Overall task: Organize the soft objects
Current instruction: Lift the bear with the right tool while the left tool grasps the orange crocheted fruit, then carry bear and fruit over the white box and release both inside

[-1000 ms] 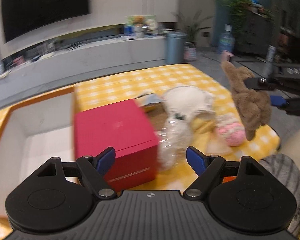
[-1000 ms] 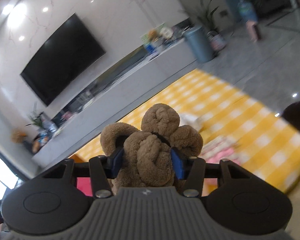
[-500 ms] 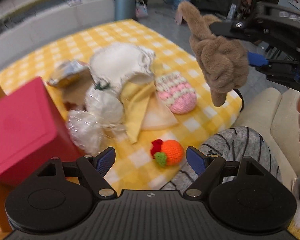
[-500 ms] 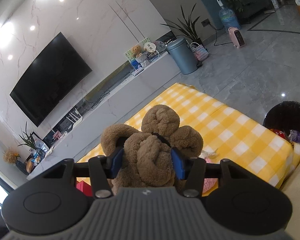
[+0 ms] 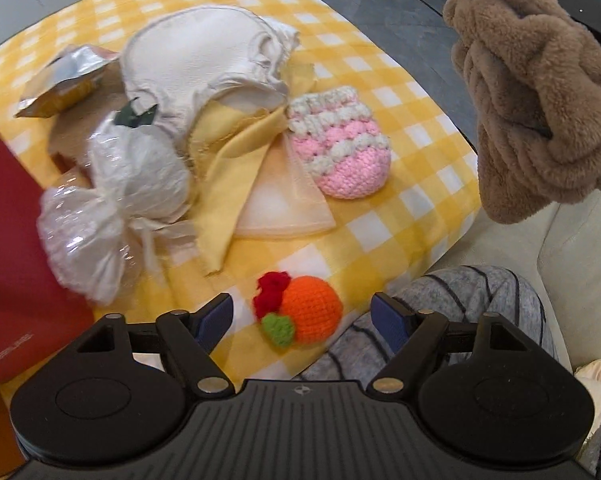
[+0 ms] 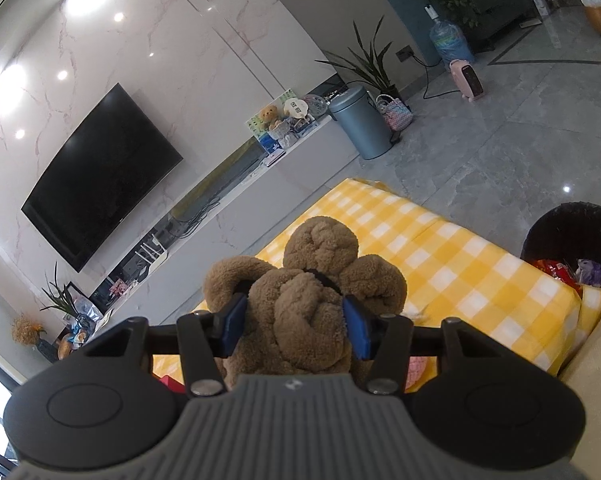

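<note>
While the left gripper (image 5: 300, 314) narrows its wide, empty jaws over the orange (image 5: 310, 314) at the near edge, a skewed pinch could roll it off onto the knee (image 5: 440, 320). Further on, yellow cloth (image 5: 236, 168), plastic bags (image 5: 112, 208) and pink pouch (image 5: 342, 148) crowd in. Far right, the right gripper (image 6: 294, 326) clamps the plush (image 6: 312, 304) aloft.

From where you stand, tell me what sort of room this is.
Most likely a home living room: a wall-mounted television above a long low media console, potted plants, and a low table with a yellow checked cloth.
</note>
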{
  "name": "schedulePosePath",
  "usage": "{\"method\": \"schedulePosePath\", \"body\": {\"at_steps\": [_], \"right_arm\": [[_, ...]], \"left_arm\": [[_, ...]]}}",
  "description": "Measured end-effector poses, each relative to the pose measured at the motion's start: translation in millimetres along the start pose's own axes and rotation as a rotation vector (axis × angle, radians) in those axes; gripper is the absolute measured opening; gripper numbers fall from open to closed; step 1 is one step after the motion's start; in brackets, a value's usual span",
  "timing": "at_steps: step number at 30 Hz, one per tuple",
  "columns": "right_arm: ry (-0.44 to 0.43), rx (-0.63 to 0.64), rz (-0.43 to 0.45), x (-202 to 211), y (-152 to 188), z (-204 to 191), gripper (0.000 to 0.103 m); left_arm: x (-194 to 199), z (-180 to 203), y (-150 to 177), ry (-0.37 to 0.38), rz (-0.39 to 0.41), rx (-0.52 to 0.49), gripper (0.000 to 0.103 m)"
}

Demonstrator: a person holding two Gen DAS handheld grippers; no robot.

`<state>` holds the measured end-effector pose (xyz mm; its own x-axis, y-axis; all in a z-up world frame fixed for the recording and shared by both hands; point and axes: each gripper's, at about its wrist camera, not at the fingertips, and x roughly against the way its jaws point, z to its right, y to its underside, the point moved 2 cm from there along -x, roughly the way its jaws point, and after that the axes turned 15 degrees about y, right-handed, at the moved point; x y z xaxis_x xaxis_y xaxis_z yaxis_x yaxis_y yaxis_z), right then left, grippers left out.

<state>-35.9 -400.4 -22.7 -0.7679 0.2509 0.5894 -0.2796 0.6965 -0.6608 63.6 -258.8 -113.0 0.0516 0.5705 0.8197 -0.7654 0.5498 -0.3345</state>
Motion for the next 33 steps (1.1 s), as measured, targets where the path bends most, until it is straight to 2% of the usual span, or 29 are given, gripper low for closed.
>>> {"method": "schedulePosePath", "body": {"at_steps": [2, 4, 6, 8, 14, 17, 22, 26, 29, 33], "right_arm": [[-0.002, -0.005, -0.006, -1, 0, 3, 0.053], [-0.013, -0.008, -0.008, -1, 0, 5, 0.053], [-0.019, -0.016, -0.009, -1, -1, 5, 0.053], [-0.011, -0.011, -0.007, -2, -1, 6, 0.053], [0.014, -0.001, -0.014, -3, 2, 5, 0.053], [0.018, 0.003, -0.009, -1, 1, 5, 0.053], [0.012, 0.015, -0.013, -1, 2, 2, 0.053], [-0.003, 0.029, -0.014, 0, 2, -3, 0.053], [-0.032, 0.034, -0.012, 4, 0, -10, 0.053], [-0.065, 0.089, -0.009, 13, 3, -29, 0.053]], "left_arm": [[-6, -1, -2, -0.005, -0.017, 0.016, 0.078], [-11, -4, -5, -0.005, -0.046, 0.028, 0.075], [-14, -4, -6, -0.009, -0.063, 0.02, 0.066], [-16, -4, -8, -0.007, -0.064, -0.002, 0.062], [-10, -6, -15, -0.033, -0.029, 0.01, 0.06], [10, -8, -16, 0.0, 0.006, 0.025, 0.06], [61, -4, -15, 0.016, 0.092, 0.021, 0.06], [110, -5, -5, -0.012, 0.201, 0.036, 0.06], [148, -10, 10, -0.024, 0.284, 0.042, 0.06], [201, -23, 44, -0.078, 0.424, 0.097, 0.06]]}}
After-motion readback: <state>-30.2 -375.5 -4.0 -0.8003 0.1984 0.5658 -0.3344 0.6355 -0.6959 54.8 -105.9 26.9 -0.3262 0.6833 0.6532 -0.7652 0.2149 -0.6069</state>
